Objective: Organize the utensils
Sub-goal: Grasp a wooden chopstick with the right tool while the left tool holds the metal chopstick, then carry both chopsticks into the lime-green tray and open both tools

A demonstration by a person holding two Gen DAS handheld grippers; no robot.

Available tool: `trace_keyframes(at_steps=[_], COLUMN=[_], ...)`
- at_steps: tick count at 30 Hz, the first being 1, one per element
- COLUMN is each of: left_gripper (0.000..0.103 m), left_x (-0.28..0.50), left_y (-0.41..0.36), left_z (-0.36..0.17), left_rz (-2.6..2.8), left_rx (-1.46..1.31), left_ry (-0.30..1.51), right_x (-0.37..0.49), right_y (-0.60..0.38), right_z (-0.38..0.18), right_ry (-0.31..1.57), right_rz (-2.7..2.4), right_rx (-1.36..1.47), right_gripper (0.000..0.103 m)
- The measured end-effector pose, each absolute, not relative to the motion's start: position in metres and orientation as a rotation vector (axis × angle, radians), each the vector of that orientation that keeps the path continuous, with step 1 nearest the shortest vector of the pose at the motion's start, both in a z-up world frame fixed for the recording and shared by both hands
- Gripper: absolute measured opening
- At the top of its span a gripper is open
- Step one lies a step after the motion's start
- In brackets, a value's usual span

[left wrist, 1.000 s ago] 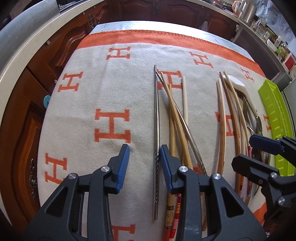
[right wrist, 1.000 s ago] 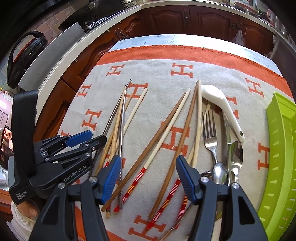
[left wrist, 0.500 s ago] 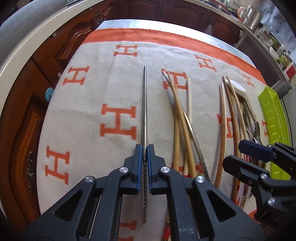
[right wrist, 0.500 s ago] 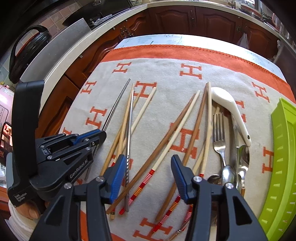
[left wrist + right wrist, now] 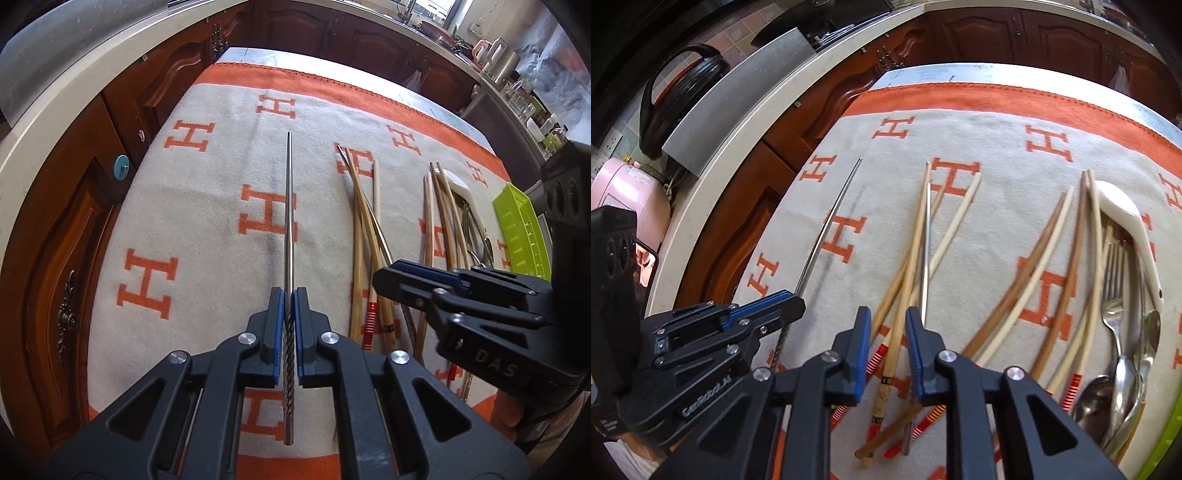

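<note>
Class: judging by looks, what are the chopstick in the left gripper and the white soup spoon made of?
Chopstick in the left gripper: likely stainless steel; silvery sheen, twisted ridged handle end.
White soup spoon: probably glazed ceramic, possibly melamine; smooth, glossy, opaque.

I see open blanket (image 5: 207, 206) across the left of the left-wrist frame; at right, the wooden chopsticks (image 5: 364, 236), cutlery pile (image 5: 1126, 343) and green tray (image 5: 517, 225) crowd my path.
</note>
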State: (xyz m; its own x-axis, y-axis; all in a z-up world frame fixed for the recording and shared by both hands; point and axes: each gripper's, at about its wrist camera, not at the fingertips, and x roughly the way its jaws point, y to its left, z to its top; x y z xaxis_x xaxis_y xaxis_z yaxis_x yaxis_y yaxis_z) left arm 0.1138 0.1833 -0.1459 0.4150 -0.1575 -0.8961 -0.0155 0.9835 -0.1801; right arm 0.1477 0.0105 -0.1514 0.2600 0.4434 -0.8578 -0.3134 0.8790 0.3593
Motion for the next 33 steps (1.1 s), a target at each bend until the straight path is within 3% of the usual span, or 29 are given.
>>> trace_keyframes(at_steps=[10, 14, 25, 33], left_gripper=[0.003, 0.003, 0.003, 0.003], left_x=[0.112, 0.11, 0.096, 0.078], left_y=[0.192, 0.193, 0.181, 0.127], left_z=[-0.149, -0.149, -0.122, -0.093], left_rz=[-0.1, -0.104, -0.121, -0.171], left_rx=[-0.199, -0.204, -0.231, -0.215], left_ry=[1.144, 1.146, 1.108, 1.088], right_x=[0.149, 0.149, 0.139, 0.11], right_y=[0.027, 0.029, 0.005, -0.037], right_z=[-0.162, -0.161, -0.133, -0.103], right_ry=[1.235, 1.217, 1.183, 1.133], right_rz=[0.413, 0.39, 0.46, 0.437], right_rx=[0.014, 0.002, 0.212, 0.291], right_gripper=[0.014, 0.006, 0.006, 0.006])
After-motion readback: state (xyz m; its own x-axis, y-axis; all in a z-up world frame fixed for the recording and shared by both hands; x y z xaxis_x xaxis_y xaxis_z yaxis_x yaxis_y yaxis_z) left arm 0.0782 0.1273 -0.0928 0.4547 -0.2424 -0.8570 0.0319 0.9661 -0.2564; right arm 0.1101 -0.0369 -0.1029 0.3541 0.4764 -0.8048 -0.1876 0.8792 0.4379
